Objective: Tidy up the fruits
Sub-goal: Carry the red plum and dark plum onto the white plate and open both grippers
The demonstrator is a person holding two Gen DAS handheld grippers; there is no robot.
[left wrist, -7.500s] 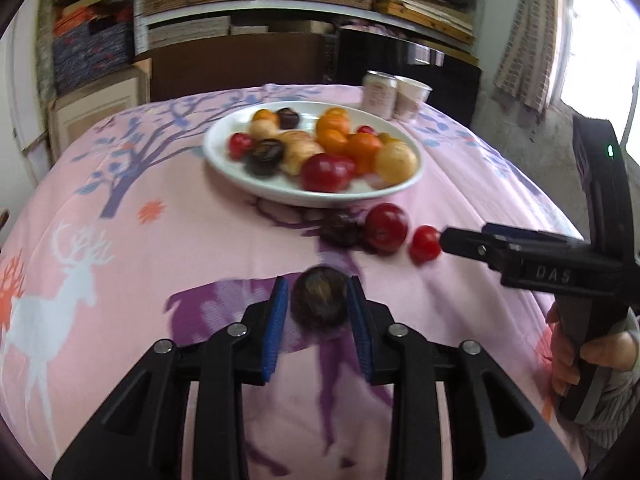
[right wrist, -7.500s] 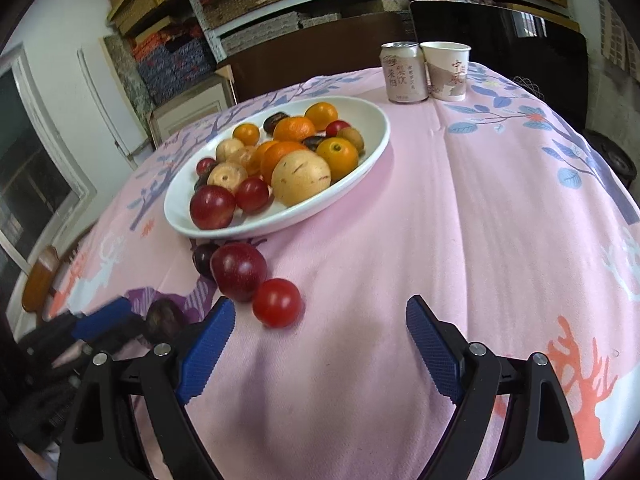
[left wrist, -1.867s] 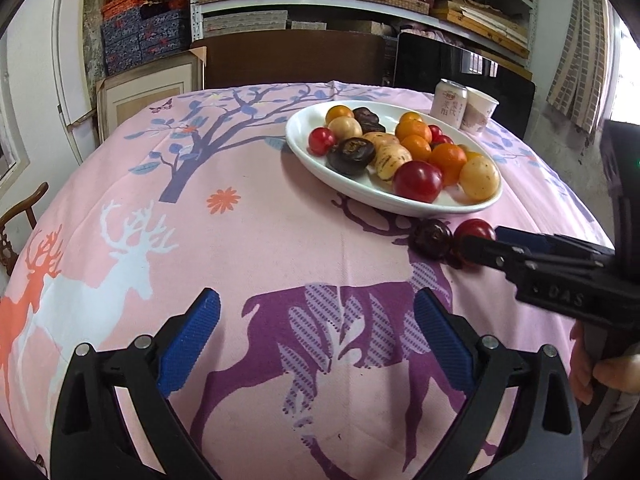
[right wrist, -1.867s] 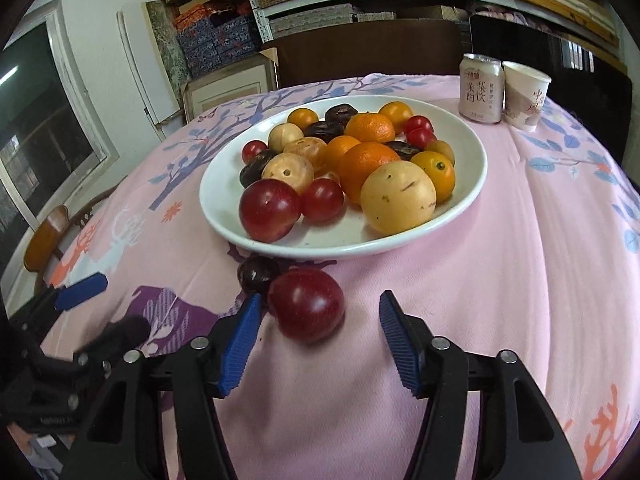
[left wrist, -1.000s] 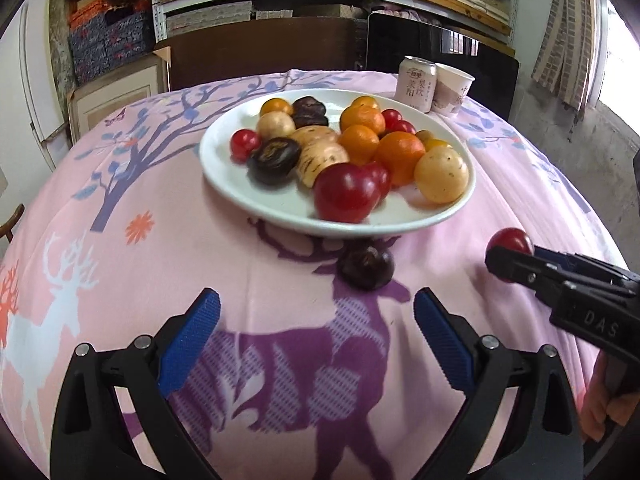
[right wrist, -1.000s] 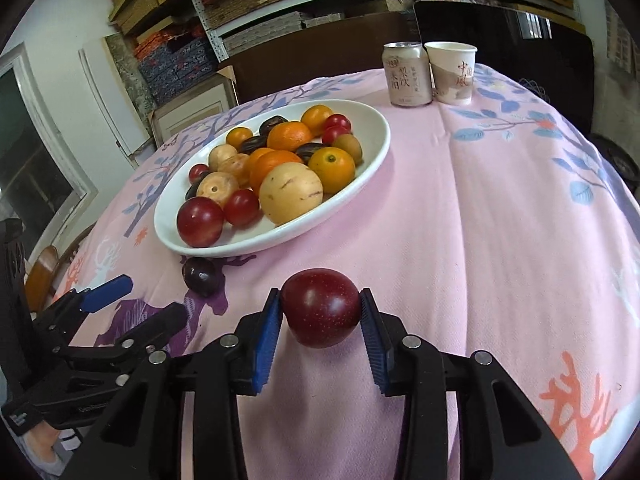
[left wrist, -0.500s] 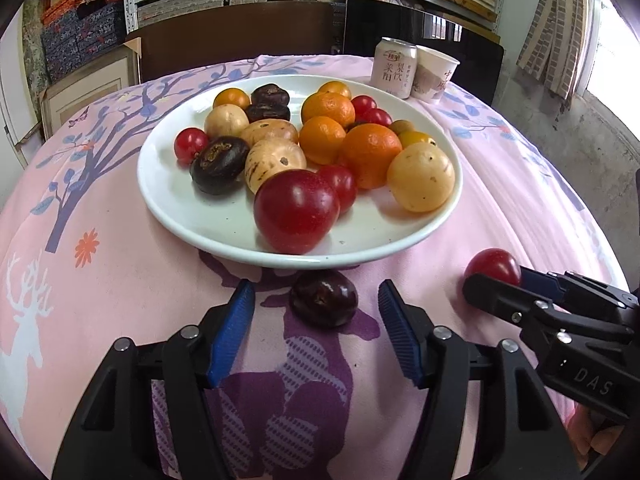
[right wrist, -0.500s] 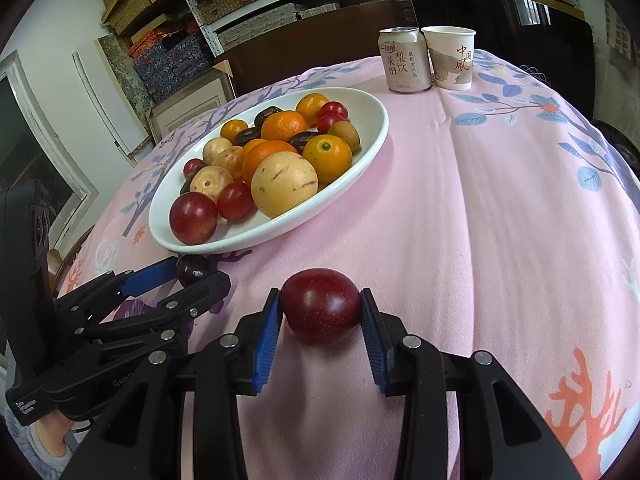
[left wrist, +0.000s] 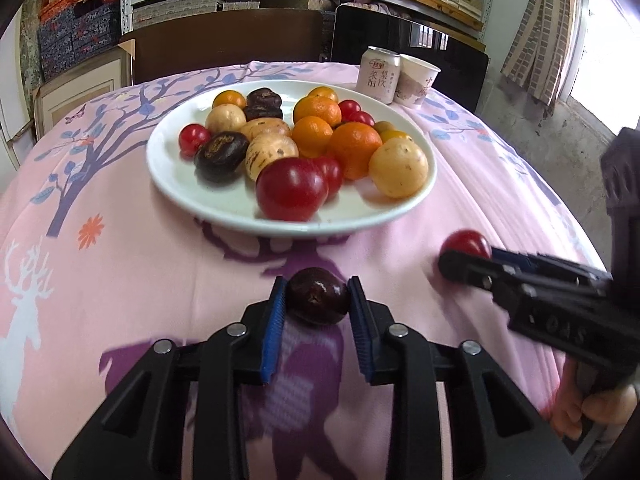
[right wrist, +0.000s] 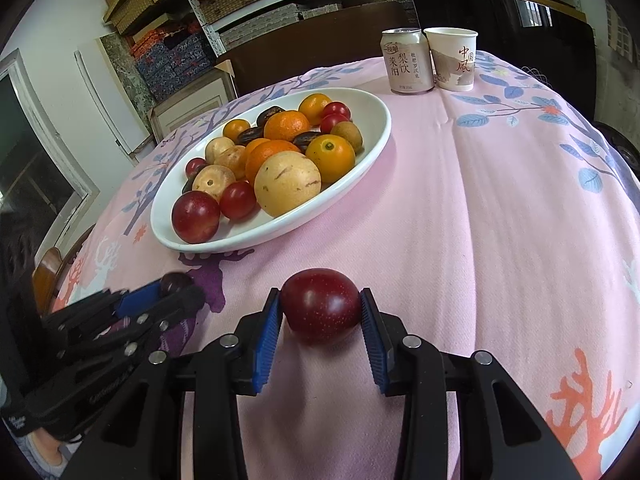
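Left tool (left wrist: 317,300) has just closed, pads pressing a dark plum (left wrist: 318,295); right tool (right wrist: 320,310) grips a red plum (right wrist: 320,304), plate (right wrist: 376,128) ahead.

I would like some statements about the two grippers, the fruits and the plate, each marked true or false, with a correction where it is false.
1. The left gripper is shut on a dark plum. True; its jaws have just been closing on it.
2. The right gripper is open and holds nothing. False: it is shut on a red plum.
3. The white plate holds many fruits. True.
4. The can lies on its side. False: it stands upright beside the paper cup.
5. The dark plum is on the plate. False: it is off the plate, in front of its near rim, over the pink tablecloth.
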